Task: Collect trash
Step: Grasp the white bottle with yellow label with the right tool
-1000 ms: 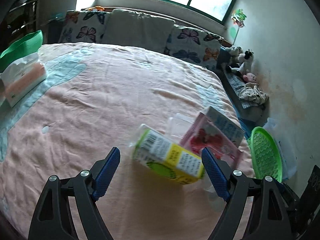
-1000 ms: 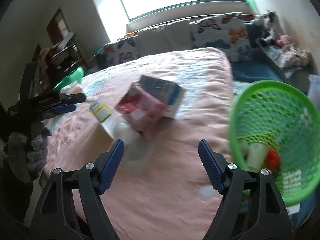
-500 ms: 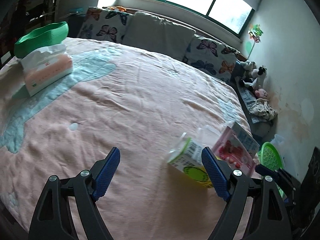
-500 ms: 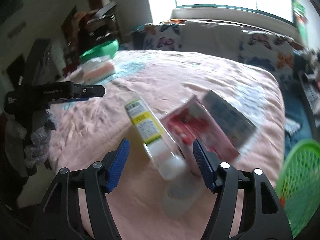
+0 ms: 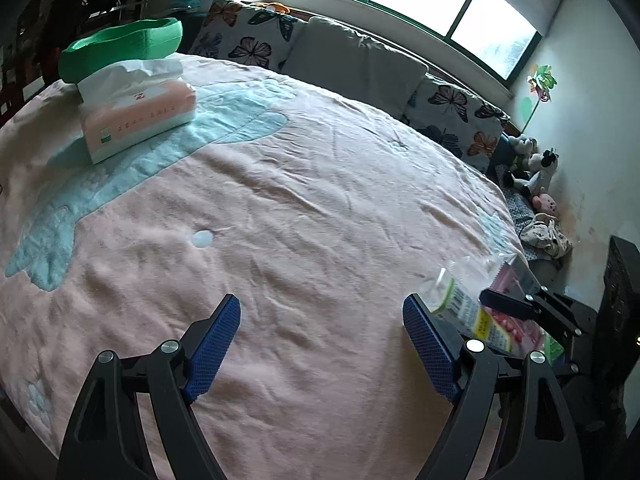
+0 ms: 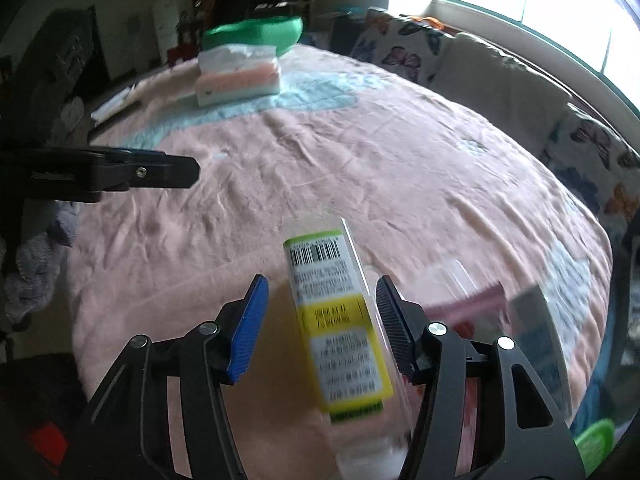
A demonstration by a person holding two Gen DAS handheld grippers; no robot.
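The right gripper [image 6: 320,320] has swung from the green basket [image 6: 596,446] to straddle the yellow carton [image 6: 340,320] lying on the bed [image 6: 360,168]; its jaws have been closing, a gap still showing on the left. The left gripper [image 5: 320,340] stays spread over bare blanket.

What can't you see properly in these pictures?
- Right wrist view: the yellow-and-green box sits between the closing right gripper jaws; blur hides whether both pads press it.
- Right wrist view: the pink packet is smeared, its print unreadable.
- Left wrist view: the left gripper finger covers part of the box.
- Right wrist view: the green basket is cut off by the edge.
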